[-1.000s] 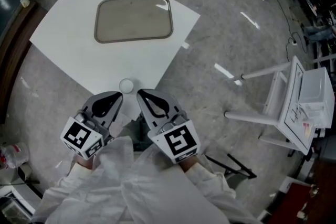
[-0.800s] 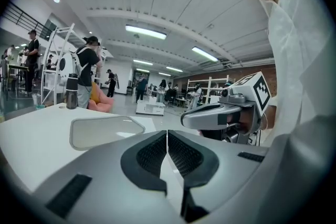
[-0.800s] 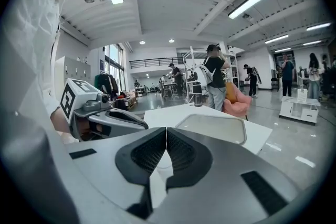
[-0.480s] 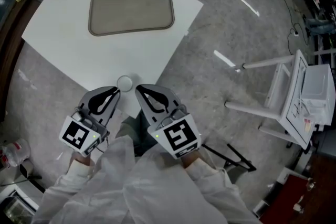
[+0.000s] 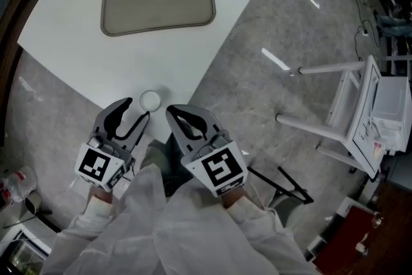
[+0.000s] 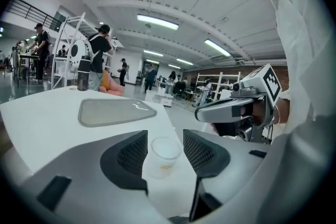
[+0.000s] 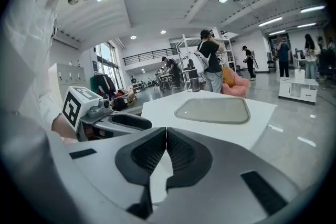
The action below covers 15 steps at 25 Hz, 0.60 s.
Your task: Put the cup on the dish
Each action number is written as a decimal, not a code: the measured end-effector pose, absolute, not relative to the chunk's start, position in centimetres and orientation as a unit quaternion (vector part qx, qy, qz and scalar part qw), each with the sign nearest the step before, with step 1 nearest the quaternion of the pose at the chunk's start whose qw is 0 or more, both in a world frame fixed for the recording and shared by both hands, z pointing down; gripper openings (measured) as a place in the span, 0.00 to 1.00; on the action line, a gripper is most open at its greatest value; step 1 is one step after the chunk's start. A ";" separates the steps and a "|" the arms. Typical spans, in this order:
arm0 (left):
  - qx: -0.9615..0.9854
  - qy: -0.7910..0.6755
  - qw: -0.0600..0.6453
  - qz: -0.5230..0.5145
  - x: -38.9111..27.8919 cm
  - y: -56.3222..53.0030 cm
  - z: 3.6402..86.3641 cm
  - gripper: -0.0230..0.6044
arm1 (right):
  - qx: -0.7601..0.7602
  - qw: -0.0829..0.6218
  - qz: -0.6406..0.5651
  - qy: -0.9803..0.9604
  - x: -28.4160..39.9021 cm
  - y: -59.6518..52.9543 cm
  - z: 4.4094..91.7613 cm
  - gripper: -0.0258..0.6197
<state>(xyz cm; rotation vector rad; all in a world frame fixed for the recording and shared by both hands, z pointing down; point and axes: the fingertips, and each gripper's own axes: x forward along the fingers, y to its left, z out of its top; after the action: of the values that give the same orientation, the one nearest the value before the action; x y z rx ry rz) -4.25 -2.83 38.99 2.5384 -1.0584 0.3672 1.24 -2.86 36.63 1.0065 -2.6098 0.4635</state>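
We see the cup (image 6: 164, 153) upright on the white surface (image 5: 77, 42), near its closest corner. The left gripper (image 5: 134, 111) points at it, and its fingers (image 6: 126, 157) have just been opening. They now stand apart, with the cup in the gap at their tips and neither pad touching it. Just beside it, the right gripper (image 7: 165, 139) has its fingers (image 7: 147, 157) pressed together with nothing between them. The dish (image 5: 159, 0) lies empty farther across the surface, well apart from the cup.
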 end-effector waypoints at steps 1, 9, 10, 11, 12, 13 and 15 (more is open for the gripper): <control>0.899 -0.374 0.185 0.133 -4.2 -2.8 39.4 0.36 | 0.352 0.154 0.168 -0.908 1.4 -2.7 37.0 0.06; 0.894 -0.363 0.205 0.163 -3.4 -2.3 42.5 0.43 | 0.359 0.160 0.200 -0.898 2.1 -2.4 39.3 0.06; 0.894 -0.364 0.205 0.166 -3.3 -2.4 42.7 0.44 | 0.360 0.161 0.203 -0.897 2.2 -2.4 39.5 0.06; 0.893 -0.364 0.204 0.172 -3.2 -2.3 42.9 0.45 | 0.360 0.162 0.205 -0.896 2.4 -2.4 39.7 0.06; 0.891 -0.363 0.204 0.180 -3.1 -2.3 43.2 0.46 | 0.361 0.163 0.207 -0.895 2.5 -2.4 39.9 0.06; 0.891 -0.363 0.201 0.184 -3.0 -2.4 43.5 0.47 | 0.361 0.163 0.211 -0.893 2.6 -2.4 40.0 0.06; 0.894 -0.365 0.189 0.180 -2.8 -2.5 44.0 0.48 | 0.363 0.157 0.224 -0.891 2.6 -2.4 40.3 0.06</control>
<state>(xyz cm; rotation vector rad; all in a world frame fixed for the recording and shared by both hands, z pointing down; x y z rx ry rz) -2.78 -2.54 44.04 2.5128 -1.0261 0.5055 2.65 -2.39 40.25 1.0399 -2.5485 0.6413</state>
